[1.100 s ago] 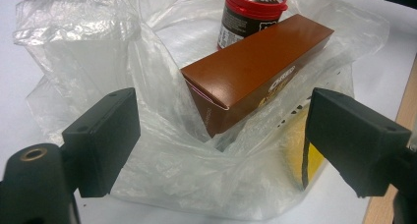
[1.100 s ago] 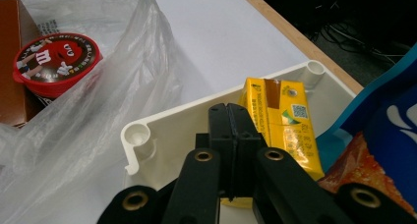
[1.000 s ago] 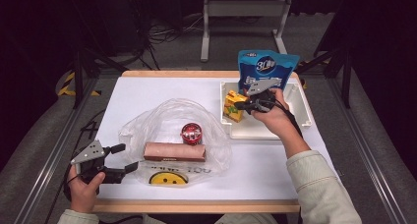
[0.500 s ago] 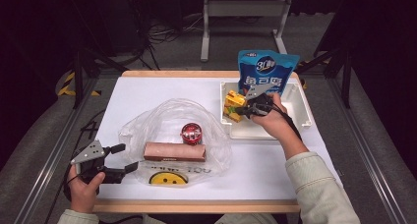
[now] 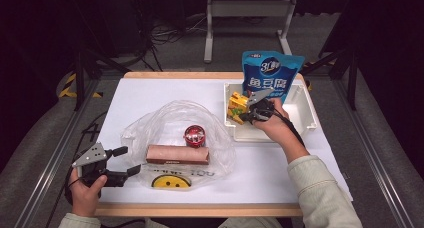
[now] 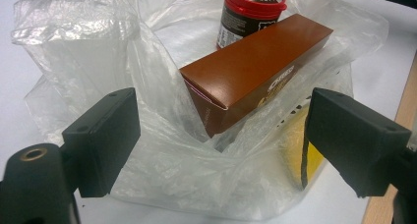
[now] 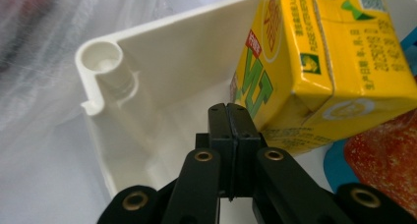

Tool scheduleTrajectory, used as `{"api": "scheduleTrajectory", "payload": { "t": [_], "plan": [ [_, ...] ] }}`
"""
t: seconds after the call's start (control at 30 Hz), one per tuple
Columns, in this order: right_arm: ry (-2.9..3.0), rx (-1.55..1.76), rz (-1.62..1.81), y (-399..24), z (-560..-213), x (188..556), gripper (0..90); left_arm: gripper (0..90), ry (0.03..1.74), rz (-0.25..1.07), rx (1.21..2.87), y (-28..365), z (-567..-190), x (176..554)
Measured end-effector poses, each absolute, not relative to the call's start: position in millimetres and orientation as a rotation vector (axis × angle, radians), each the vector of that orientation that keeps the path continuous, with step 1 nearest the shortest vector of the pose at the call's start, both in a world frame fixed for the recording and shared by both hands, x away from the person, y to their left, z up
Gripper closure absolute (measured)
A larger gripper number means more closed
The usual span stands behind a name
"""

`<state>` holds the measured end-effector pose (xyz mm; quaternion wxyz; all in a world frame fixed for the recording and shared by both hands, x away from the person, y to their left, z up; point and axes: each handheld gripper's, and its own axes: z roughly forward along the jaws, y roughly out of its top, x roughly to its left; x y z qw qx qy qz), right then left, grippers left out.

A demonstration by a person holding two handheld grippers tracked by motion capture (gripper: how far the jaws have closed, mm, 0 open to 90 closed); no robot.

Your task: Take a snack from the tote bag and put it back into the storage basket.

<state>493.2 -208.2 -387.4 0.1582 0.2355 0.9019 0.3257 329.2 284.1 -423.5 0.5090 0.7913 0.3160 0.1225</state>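
Our right gripper [image 7: 231,121] is clenched on nothing, its jaws pressed together inside the white bin [image 5: 305,95], just beside the yellow drink carton [image 7: 314,71]; whether the tips touch the carton we cannot tell. The carton's top is cut off in the right gripper view. The blue snack bag [image 5: 271,73] stands in the bin behind the carton. Our right hand [image 5: 272,125] reaches forward over the bin's near wall. Our left gripper [image 6: 216,140] rests released near the table [image 5: 150,95] edge, jaws wide, facing the clear plastic bag [image 6: 162,150] holding a brown box [image 6: 255,71] and a red-lidded jar [image 6: 251,10].
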Motion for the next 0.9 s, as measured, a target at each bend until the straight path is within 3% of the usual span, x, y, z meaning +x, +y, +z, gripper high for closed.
{"api": "scheduleTrajectory", "payload": {
  "t": [0.9],
  "plan": [
    [2.520, 0.780, 0.900, -217, -399, 511, 90.0, 14.1, 0.763, 0.300, 1.908, 285, -424, 329]
  ]
}}
